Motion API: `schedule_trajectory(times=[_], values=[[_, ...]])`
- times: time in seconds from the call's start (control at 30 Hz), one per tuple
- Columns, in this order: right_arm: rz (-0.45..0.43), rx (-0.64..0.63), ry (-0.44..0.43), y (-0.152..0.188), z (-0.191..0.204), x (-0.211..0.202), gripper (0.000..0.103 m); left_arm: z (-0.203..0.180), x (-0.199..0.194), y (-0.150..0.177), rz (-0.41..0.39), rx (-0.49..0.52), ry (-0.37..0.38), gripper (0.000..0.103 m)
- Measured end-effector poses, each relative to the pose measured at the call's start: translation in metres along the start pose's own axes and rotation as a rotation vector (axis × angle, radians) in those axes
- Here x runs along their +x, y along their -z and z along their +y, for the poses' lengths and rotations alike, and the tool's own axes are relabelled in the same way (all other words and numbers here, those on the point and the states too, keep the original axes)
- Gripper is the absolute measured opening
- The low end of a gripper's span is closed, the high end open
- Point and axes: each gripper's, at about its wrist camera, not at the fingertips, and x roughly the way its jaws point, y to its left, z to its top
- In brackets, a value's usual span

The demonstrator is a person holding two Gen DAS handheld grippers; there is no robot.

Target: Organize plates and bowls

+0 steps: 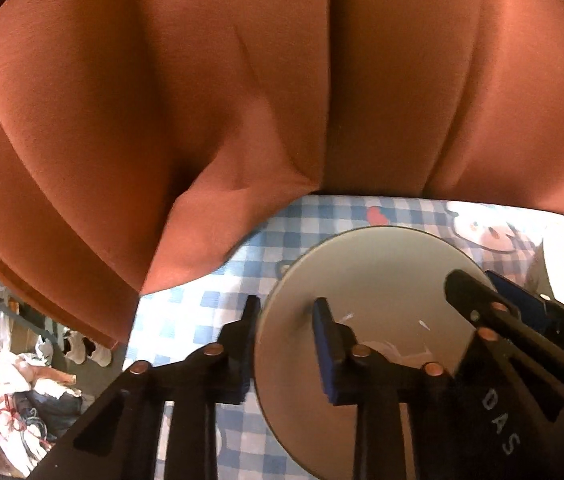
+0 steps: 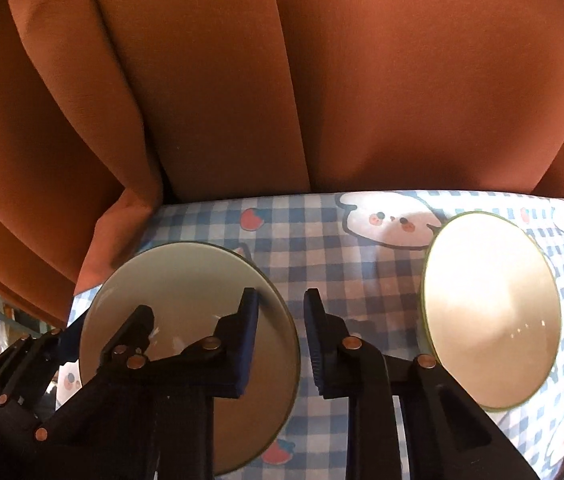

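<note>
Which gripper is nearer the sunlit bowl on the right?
Right. The right gripper sits open between the plate and the sunlit bowl; the left gripper straddles the plate's far rim.

Both tongs, left (image 1: pixel 286 344) and right (image 2: pixel 282 340), hover with jaws parted.

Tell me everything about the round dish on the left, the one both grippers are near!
The left dish is round, pale cream with a thin green rim, glossy like ceramic, and looks empty. It sits on the blue checked tablecloth, near the orange curtain. The left gripper straddles its left rim. The right gripper straddles its right rim. Neither has closed.
</note>
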Motion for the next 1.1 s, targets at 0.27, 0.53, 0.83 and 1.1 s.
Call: schedule_trajectory(times=[0.27, 0.53, 0.83, 1.1], values=[[0.008, -0.016, -0.006, -0.003, 0.001, -0.001, 0.024, 0.001, 0.0, 0.0, 0.029, -0.017, 0.009, 0.023], [-0.001, -0.023, 0.0, -0.001, 0.003, -0.018, 0.024, 0.001, -0.02, 0.003, 0.017, -0.009, 0.017, 0.023], [-0.033, -0.015, 0.019, 0.012, 0.006, -0.064, 0.024, 0.004, -0.062, 0.011, -0.012, 0.002, 0.039, 0.023], [-0.07, 0.003, 0.043, 0.031, 0.006, -0.115, 0.024, 0.003, -0.11, 0.028, -0.044, 0.028, 0.069, 0.022]])
